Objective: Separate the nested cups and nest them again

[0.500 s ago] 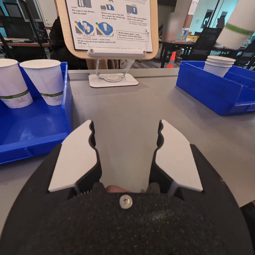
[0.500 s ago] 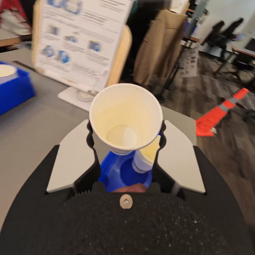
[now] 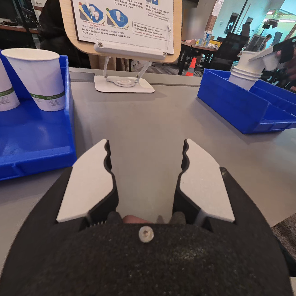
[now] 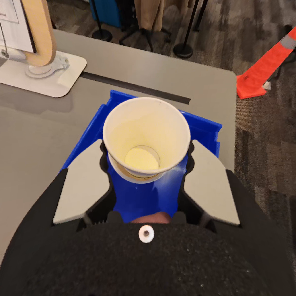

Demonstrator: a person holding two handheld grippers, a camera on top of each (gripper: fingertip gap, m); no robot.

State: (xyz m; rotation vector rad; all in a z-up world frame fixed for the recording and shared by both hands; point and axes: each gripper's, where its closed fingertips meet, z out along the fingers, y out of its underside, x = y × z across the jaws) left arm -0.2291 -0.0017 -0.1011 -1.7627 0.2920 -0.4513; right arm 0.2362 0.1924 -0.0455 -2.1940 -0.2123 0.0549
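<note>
Looking along the right tongs (image 4: 146, 145), only the open mouth and pale inside of the paper cup (image 4: 145, 136) could be seen; its outer wall was hidden, and the stack of cups (image 4: 141, 177) under it showed only as a sliver of rim. The cup was pinched between the two finger pads just below its rim, directly above the stack, inside the blue bin (image 4: 203, 126). How far it was seated in the stack could not be told from above. In the left wrist view the same stack (image 3: 244, 76) was seen in the far bin (image 3: 237, 108), its top partly covered by the right tongs (image 3: 262, 56). The left tongs (image 3: 146, 153) were spread wide and empty over the grey table (image 3: 144, 120). Left of them, two single cups (image 3: 38, 80) stood in a second bin (image 3: 32, 153), one cut off by the frame edge.
</note>
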